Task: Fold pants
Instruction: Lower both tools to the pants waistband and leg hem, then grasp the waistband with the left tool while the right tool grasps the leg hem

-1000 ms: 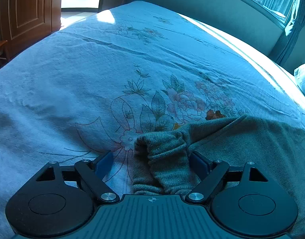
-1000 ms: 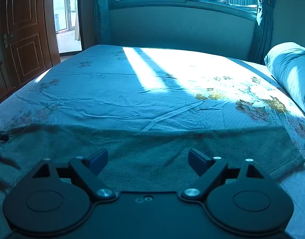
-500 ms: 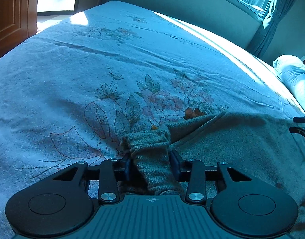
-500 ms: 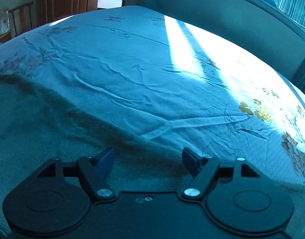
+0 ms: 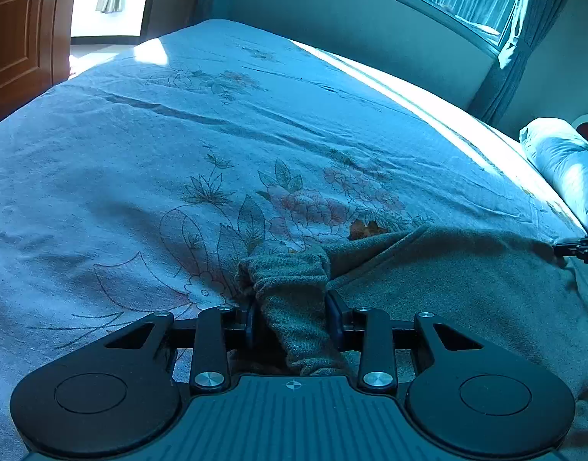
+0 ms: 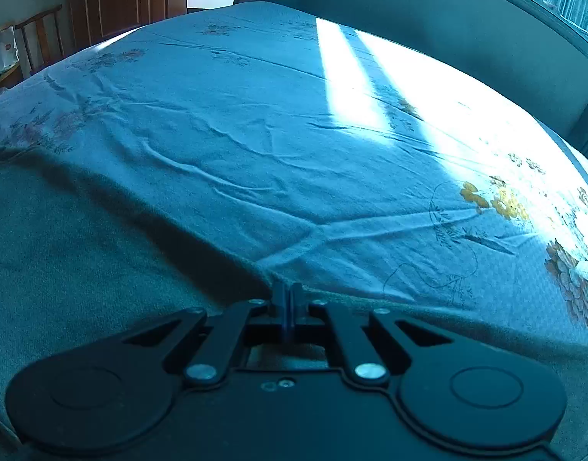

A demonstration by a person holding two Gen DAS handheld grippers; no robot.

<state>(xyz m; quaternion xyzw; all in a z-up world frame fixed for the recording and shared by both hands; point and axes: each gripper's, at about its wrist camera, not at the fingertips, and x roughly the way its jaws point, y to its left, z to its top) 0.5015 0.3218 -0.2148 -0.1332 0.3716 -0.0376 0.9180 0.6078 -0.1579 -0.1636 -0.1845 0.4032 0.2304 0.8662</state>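
Note:
Grey-green pants point(image 5: 467, 280) lie spread on the flowered bed sheet point(image 5: 140, 173). Their bunched, ribbed end point(image 5: 290, 280) sits between the pads of my left gripper point(image 5: 292, 315), whose jaws are closing and press on it from both sides. In the right wrist view the pants point(image 6: 82, 269) fill the lower left. My right gripper point(image 6: 288, 299) is shut at their far edge, and the cloth rises to a small peak at the fingertips, pinched there. The right gripper's tip point(image 5: 578, 249) also shows at the right border of the left wrist view.
A pillow point(image 5: 567, 161) lies at the bed's right end. A padded wall panel under a window point(image 6: 467, 38) runs along the far side. A wooden door point(image 5: 17, 38) and a chair point(image 6: 36, 42) stand past the bed's left end. Sunlight falls across the sheet point(image 6: 371, 96).
The left jaws have come in from wide apart onto the bunched end. The right gripper has sunk and rolled toward the pants' far edge, and its jaws have come together there.

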